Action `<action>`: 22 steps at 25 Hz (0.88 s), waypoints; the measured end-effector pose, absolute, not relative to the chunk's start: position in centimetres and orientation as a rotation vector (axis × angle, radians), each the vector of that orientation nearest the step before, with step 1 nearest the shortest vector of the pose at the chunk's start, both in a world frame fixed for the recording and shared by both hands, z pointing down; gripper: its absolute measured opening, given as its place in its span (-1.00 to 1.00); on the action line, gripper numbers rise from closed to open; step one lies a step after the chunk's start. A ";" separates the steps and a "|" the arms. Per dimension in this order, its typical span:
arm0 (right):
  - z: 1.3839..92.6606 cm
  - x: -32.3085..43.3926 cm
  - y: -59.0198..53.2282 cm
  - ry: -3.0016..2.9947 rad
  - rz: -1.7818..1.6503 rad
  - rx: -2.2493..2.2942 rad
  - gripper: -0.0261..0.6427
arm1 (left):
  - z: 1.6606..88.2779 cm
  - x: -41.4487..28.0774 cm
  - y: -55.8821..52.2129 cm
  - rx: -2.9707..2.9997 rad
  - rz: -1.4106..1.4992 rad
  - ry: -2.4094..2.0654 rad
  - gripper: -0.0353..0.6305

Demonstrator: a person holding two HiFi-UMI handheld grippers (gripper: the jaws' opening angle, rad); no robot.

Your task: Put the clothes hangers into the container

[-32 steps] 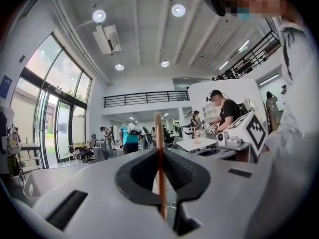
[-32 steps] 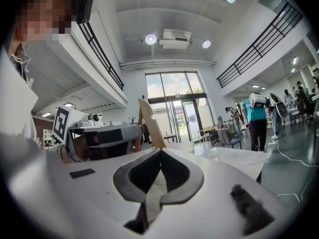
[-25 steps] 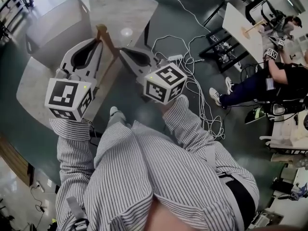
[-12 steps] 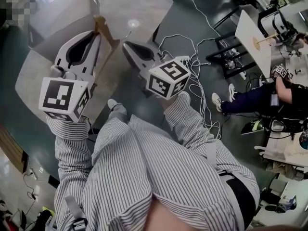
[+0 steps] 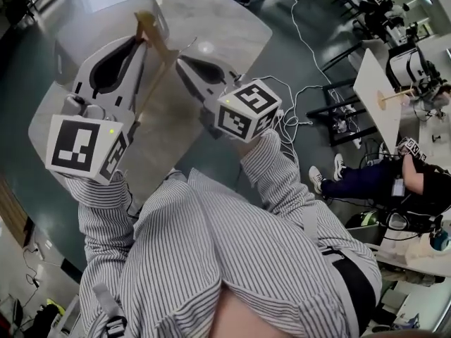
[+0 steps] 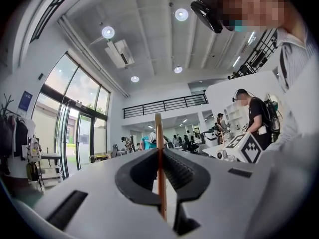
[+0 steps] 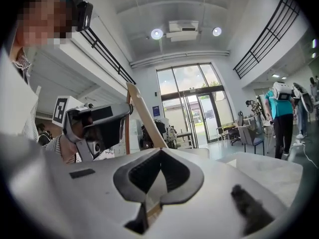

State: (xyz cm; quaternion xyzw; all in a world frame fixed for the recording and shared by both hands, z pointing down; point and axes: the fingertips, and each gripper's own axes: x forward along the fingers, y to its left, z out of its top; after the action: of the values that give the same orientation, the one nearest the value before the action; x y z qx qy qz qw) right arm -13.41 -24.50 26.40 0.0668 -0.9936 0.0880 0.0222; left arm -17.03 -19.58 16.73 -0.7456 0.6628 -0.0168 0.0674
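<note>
Head view, hanger: wooden clothes hanger (image 5: 156, 42) at upper left, carried in the air by both tools; it overlaps the grey container (image 5: 74, 42) on the pale table (image 5: 225, 20); not yet inside, as far as I can judge
Head view, grippers: left gripper (image 5: 141, 41) and right gripper (image 5: 182, 60) reach in side by side
Left gripper view, claw: jaws clamped on the hanger's thin wooden edge, centre frame
Left gripper view, risk: so narrow a bite could let the wood pivot or slip if tilted
Right gripper view, claw: jaws pinched together on the slanting hanger arm, which rises to upper left
Right gripper view, risk: one tool letting go too soon would leave the hanger swinging; lowered off-line, it could catch the container rim and land on the table
</note>
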 end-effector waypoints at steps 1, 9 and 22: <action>26.0 -14.0 -24.9 -3.083 0.263 0.190 -0.88 | 16.1 -17.5 -20.0 -2.234 -0.048 1.995 -0.79; 25.7 -17.9 -27.0 -3.099 0.256 0.062 -0.88 | 14.5 -19.5 -20.9 -2.122 -0.121 2.024 -0.79; 22.6 -24.7 -24.3 -3.165 0.330 -0.240 -0.88 | 12.0 -25.2 -17.7 -1.910 -0.125 2.215 -0.79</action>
State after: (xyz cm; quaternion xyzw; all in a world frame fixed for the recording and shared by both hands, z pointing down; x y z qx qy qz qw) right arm -24.65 -24.32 22.58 -0.0752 -0.9915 0.1033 -0.0246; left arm -25.22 -17.74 11.95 -0.6488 0.7523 -0.0423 0.1067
